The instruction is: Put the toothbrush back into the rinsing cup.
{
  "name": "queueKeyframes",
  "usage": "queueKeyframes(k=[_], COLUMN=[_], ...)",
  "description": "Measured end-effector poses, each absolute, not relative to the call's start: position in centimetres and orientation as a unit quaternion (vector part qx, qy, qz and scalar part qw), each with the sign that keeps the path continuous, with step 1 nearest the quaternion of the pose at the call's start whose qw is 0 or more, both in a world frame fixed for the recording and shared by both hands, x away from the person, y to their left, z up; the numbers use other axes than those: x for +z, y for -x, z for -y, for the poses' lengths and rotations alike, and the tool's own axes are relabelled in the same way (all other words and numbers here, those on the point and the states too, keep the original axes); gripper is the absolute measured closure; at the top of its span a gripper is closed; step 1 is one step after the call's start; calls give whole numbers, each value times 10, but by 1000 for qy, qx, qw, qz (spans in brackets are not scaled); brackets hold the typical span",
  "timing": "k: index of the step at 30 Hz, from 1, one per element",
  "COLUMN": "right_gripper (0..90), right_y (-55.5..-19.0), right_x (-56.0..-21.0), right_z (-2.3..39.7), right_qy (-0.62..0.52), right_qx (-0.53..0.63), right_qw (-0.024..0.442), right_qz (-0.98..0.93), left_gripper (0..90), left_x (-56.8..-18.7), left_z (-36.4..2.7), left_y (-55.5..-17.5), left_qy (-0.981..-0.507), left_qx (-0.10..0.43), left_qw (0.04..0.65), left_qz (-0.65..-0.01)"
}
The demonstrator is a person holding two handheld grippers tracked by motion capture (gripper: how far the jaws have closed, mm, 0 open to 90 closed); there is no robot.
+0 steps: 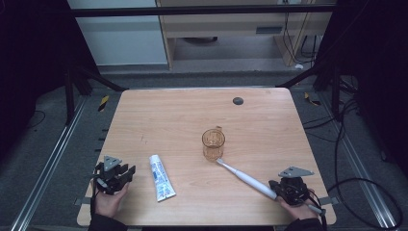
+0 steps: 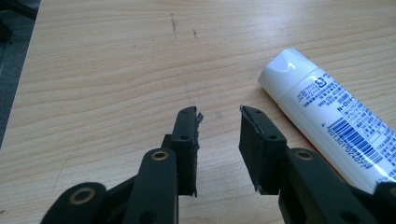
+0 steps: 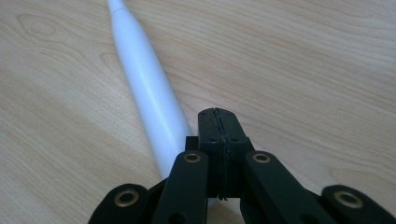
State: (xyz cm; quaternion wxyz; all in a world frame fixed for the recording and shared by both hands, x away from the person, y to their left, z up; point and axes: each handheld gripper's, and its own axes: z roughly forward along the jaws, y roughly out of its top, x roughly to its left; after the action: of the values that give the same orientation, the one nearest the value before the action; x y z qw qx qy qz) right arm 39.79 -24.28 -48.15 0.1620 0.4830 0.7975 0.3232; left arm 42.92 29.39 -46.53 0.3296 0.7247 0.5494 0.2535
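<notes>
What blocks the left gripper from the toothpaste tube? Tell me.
Nothing visible. The left gripper has its jaws apart over bare table, and the toothpaste tube lies just beside them with only wood between. The cup stands farther off.

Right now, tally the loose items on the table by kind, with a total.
White toothpaste tube with blue print: 1
White electric toothbrush: 1
Amber see-through plastic cup: 1
Total: 3
</notes>
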Motion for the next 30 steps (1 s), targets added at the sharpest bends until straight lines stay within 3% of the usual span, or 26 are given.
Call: queueKeyframes(k=[4, 19, 30], right_gripper=[892, 805, 735], right_y=[-398, -418, -433], right_x=[-482, -453, -429], right_z=[240, 242, 225], right_qy=[-479, -463, -440], right_qx=[316, 350, 360], right_qw=[159, 202, 197], right_qz=[-803, -789, -799], left_gripper=[651, 449, 373], left_x=[-466, -469, -471], left_z=[-294, -295, -295], left_y=[-430, -433, -436], left_qy=[-725, -724, -729], left_qx=[253, 265, 263], left_qw=[329, 325, 321], left_qz=[-549, -547, -544])
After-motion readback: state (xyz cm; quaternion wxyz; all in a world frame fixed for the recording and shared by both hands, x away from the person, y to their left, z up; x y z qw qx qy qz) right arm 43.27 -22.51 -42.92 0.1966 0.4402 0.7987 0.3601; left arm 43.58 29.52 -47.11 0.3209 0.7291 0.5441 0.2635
